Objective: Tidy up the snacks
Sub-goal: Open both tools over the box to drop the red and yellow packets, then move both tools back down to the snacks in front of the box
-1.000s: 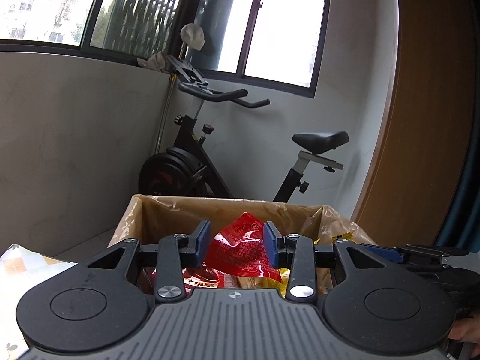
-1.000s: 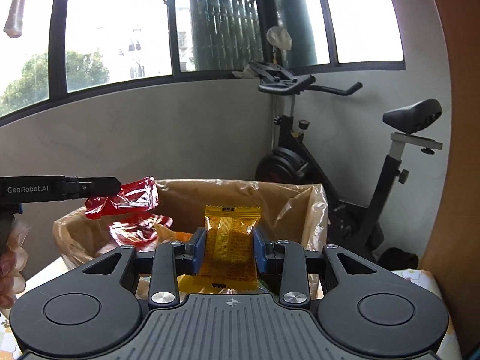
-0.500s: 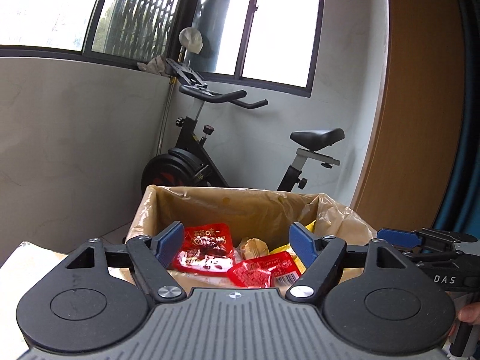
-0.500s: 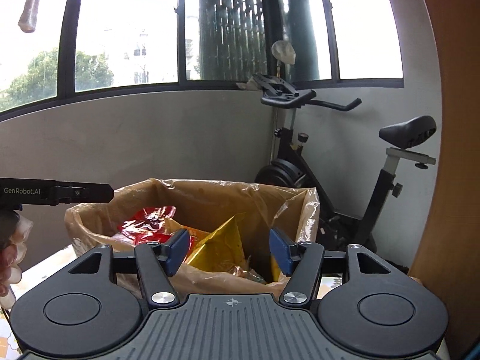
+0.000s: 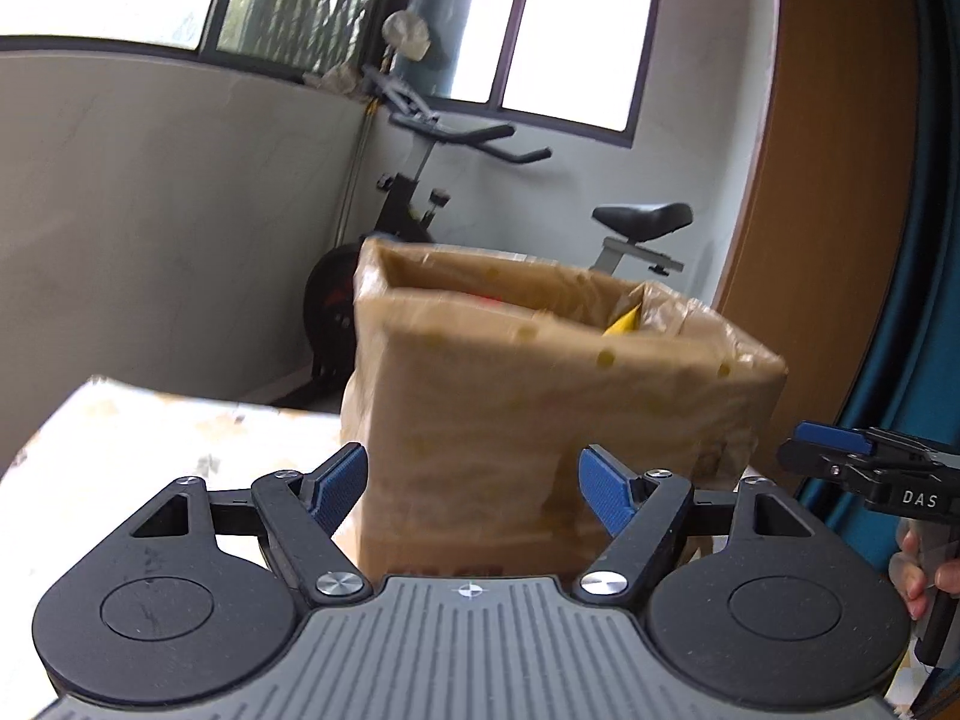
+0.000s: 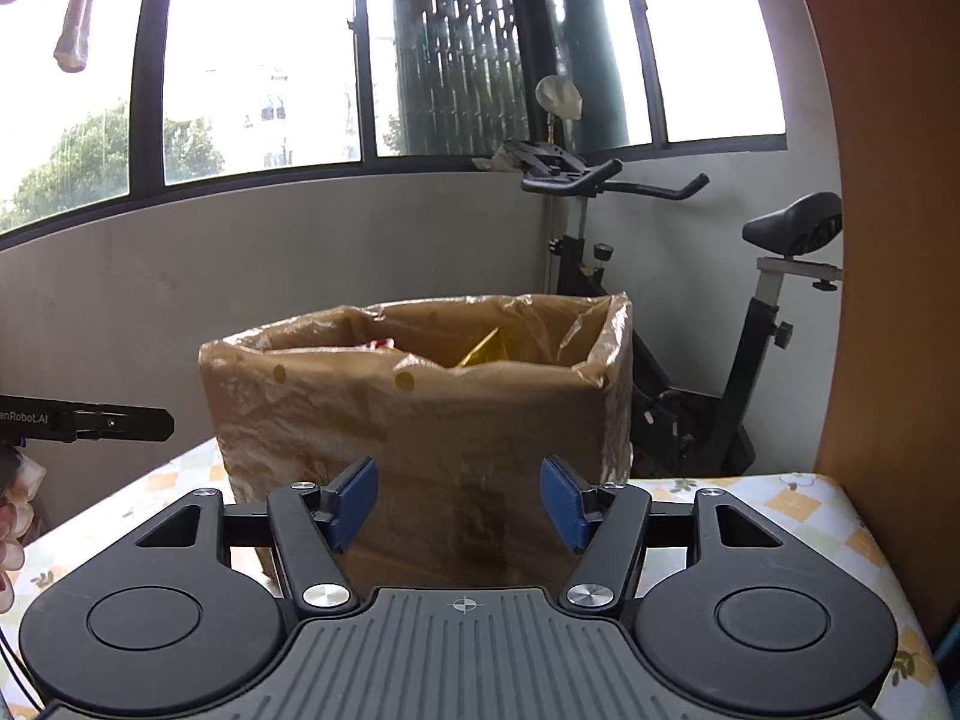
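Standing behind everything is one exercise bike point(image 6: 690, 324), against the grey wall under the windows. One table point(image 6: 798, 516) with a checked, flowered cloth carries one cardboard box point(image 6: 456, 420) lined with a brownish plastic bag point(image 6: 600, 336). Two grippers face the box from the near side. The left gripper point(image 5: 474, 489) has its jaws spread wide with nothing between them; the right gripper point(image 6: 459, 501) is likewise parted and empty. Inside the box, peeking over the rim, one yellow snack packet point(image 6: 486, 351) shows, and beside it what may be one red packet point(image 6: 378, 345), though only a sliver is visible.
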